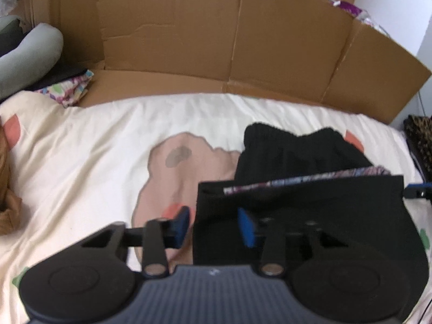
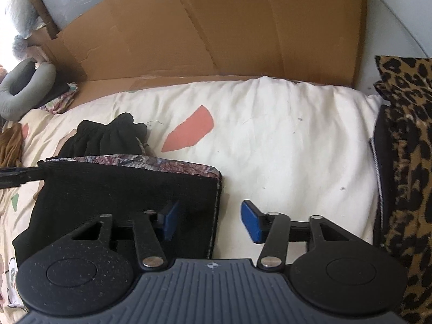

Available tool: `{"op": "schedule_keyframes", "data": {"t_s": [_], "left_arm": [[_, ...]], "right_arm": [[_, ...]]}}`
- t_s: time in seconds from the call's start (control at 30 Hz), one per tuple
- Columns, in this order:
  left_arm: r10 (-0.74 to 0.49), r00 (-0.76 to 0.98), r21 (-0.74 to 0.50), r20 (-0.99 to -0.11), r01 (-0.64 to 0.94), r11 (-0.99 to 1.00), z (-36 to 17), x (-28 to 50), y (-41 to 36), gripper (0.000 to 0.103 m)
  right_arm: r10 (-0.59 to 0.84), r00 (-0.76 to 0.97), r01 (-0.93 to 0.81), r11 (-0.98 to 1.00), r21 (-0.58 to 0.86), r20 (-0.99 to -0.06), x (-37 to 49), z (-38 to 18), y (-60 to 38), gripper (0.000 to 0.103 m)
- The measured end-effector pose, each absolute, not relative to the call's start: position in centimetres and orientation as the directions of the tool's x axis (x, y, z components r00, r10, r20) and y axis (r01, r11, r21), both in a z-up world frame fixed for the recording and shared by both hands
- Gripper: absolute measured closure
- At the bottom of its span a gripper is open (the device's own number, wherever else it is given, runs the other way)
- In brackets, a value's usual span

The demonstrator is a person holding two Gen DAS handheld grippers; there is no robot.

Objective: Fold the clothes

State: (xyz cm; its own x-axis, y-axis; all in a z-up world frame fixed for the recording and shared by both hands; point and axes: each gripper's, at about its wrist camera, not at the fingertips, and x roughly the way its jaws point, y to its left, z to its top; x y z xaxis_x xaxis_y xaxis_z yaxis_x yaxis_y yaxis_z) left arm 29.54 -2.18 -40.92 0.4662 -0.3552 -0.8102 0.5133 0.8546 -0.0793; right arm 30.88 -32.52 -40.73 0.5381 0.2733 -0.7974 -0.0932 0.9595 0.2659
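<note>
Straddling the black garment [image 1: 297,202], both tongs gape.

Black garment [image 2: 121,197]: matt knit cloth, woven patterned lining. Bedsheet [image 2: 283,140]: soft wrinkled cotton. Far cardboard [image 1: 229,40]: matt, creased. Grippers: matt plastic, blue rubbery pads [image 2: 252,222].

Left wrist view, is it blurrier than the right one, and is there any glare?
Left wrist view: softer overall, the black garment and cardboard smeared. Right wrist view: sharper; cardboard creases crisp, with washed-out daylight at the upper left. Both bend the bedspread edge, fisheye style.
</note>
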Motion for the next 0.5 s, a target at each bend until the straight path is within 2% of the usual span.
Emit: {"op": "schedule_keyframes", "data": {"t_s": [0.03, 0.17, 0.2, 0.23, 0.3, 0.37, 0.5], "left_arm": [[-0.357, 0.468, -0.081, -0.808, 0.513, 0.855, -41.0, 29.6, -2.2, 0.073], [-0.366, 0.475, -0.087, -0.800, 0.512, 0.854, -41.1, 29.6, -2.2, 0.073], [-0.369, 0.476, -0.089, -0.798, 0.512, 0.854, -41.2, 29.6, -2.2, 0.073], [-0.371, 0.478, -0.090, -0.796, 0.512, 0.854, -41.2, 29.6, -2.2, 0.075], [-0.375, 0.481, -0.094, -0.792, 0.512, 0.854, -41.3, 29.7, -2.2, 0.086], [-0.380, 0.485, -0.097, -0.788, 0.511, 0.854, -41.4, 29.7, -2.2, 0.099], [-0.386, 0.500, -0.099, -0.775, 0.507, 0.856, -41.3, 29.7, -2.2, 0.101]], "right_arm": [[0.279, 0.536, -0.101, 0.958, 0.268, -0.796, 31.1, -40.8, -32.3, 0.052], [0.300, 0.531, -0.131, 0.953, 0.274, -0.793, 31.9, -41.0, -31.5, 0.054], [0.304, 0.530, -0.137, 0.952, 0.274, -0.791, 32.1, -41.0, -31.3, 0.064], [0.309, 0.531, -0.142, 0.950, 0.276, -0.789, 32.3, -41.0, -31.3, 0.081], [0.318, 0.533, -0.152, 0.948, 0.281, -0.784, 32.4, -40.8, -31.1, 0.099], [0.316, 0.545, -0.148, 0.948, 0.282, -0.776, 32.4, -40.6, -31.4, 0.099], [0.313, 0.570, -0.141, 0.948, 0.286, -0.760, 32.3, -40.0, -31.8, 0.100]]}}
